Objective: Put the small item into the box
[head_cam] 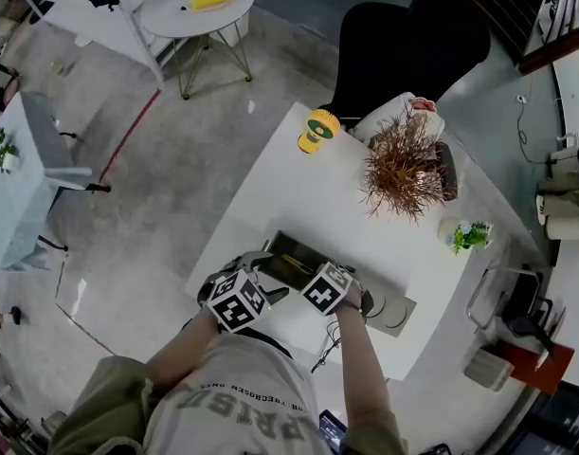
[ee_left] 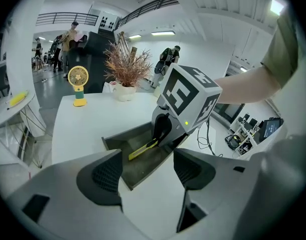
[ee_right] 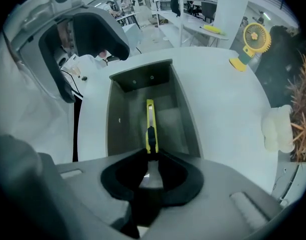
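A grey open box [head_cam: 291, 252] lies on the white table [head_cam: 298, 188] near its front edge. My right gripper [ee_right: 151, 165] is shut on a yellow utility knife [ee_right: 150, 123]. The knife points along the inside of the box [ee_right: 117, 124], low over its floor; whether it touches the floor I cannot tell. In the left gripper view the knife [ee_left: 142, 149] slants down from the right gripper [ee_left: 161, 132] into the box [ee_left: 114, 140]. My left gripper [ee_left: 145, 173] stands open with nothing between its fingers, just short of the box's near end. In the head view both grippers [head_cam: 238, 301] [head_cam: 328, 287] hover at the box.
A yellow desk fan [head_cam: 317, 129] stands at the table's far corner. A dried plant in a white pot [head_cam: 404, 164] and a small green plant [head_cam: 470, 236] stand to the right. A black chair [head_cam: 403, 41] is behind the table. A cable [ee_left: 211, 139] trails off the table's right side.
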A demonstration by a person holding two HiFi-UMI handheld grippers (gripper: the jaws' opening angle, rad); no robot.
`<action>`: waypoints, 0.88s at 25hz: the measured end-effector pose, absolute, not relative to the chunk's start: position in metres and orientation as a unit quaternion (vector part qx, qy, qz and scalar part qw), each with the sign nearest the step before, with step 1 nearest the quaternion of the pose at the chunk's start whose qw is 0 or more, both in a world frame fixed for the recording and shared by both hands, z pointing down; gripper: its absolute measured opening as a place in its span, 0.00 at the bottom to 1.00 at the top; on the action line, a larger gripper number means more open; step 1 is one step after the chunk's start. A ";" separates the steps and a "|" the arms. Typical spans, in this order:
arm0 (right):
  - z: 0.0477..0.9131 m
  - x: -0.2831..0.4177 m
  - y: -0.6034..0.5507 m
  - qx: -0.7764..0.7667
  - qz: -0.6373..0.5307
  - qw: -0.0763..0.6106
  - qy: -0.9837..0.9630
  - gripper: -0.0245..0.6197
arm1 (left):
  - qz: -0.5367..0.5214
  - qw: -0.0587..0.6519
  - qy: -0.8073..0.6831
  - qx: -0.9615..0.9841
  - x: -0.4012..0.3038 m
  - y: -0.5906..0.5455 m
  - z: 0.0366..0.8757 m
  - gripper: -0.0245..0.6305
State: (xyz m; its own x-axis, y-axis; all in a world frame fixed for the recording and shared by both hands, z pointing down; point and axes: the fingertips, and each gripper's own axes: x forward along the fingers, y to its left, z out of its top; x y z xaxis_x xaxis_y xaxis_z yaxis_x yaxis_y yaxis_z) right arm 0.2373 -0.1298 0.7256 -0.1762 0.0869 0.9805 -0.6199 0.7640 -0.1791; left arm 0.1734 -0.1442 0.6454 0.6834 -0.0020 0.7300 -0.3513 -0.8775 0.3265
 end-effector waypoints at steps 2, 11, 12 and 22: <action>0.729 0.239 -0.130 0.182 0.285 0.623 -0.705 0.14 | 0.389 0.225 -0.096 0.888 0.173 -0.144 0.647 0.50; 0.733 0.239 -0.129 0.173 0.289 0.635 -0.695 0.15 | 0.392 0.226 -0.093 0.887 0.167 -0.146 0.650 0.51; 0.733 0.238 -0.129 0.173 0.288 0.635 -0.695 0.15 | 0.392 0.226 -0.093 0.887 0.167 -0.146 0.650 0.51; 0.732 0.237 -0.129 0.169 0.296 0.635 -0.693 0.15 | 0.390 0.231 -0.100 0.886 0.164 -0.151 0.649 0.51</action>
State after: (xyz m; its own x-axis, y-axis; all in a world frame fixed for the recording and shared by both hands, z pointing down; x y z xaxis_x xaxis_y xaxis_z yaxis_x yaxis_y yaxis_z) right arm 0.2374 -0.1293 0.7319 -0.1361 0.1404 0.9807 -0.6102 0.7680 -0.1946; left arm 0.1639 -0.1514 0.6488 0.6761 0.0027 0.7368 -0.3573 -0.8733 0.3311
